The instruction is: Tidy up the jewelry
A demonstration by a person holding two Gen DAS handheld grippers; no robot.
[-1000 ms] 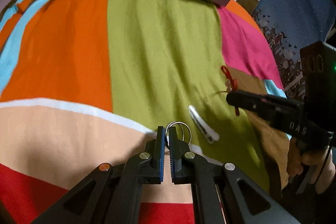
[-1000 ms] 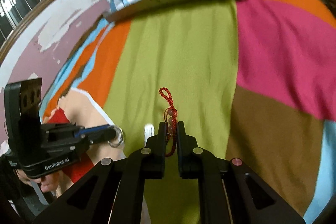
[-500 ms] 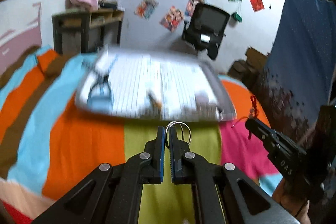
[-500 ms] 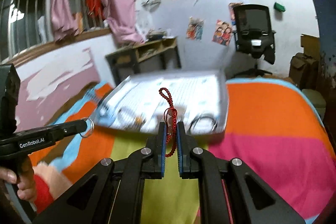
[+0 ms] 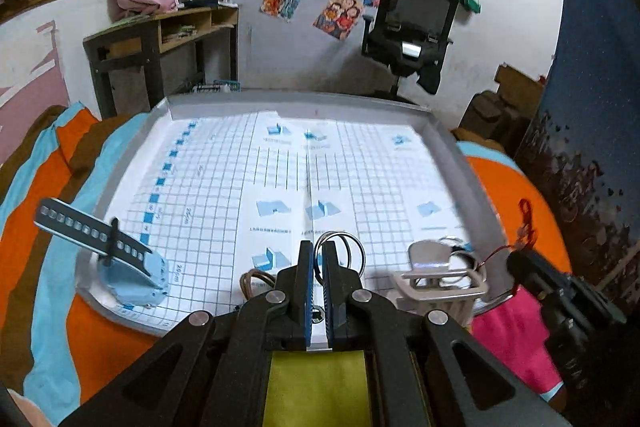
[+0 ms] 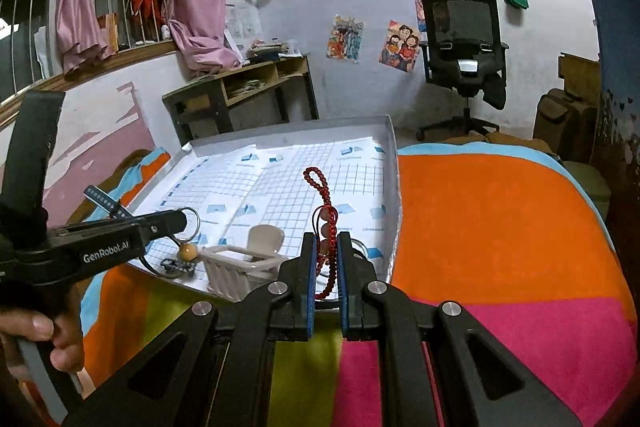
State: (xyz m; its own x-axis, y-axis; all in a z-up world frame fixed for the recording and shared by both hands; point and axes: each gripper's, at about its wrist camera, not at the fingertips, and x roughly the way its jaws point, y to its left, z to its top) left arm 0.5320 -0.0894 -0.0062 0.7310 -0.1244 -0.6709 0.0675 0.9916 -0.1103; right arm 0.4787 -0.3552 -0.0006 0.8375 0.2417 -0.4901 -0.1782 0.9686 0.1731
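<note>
Striped bedspread (image 5: 48,187) is carrying a gridded tray (image 5: 240,195). Left view: left hand-held gripper (image 5: 316,267) is pinching stiff, light metal rings (image 5: 340,251) over it. Right view: right hand-held gripper (image 6: 325,259) is pinching a floppy red bead string (image 6: 320,195) mid-length, loop sticking up.

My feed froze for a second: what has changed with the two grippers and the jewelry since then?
Both grippers lifted off the striped bedspread and swung forward to the grey tray lined with gridded paper. The left gripper now hangs over its near edge, and the right gripper is at its near right corner. Unchanged: the left stays shut on the silver metal rings, the right on the red beaded string.
</note>
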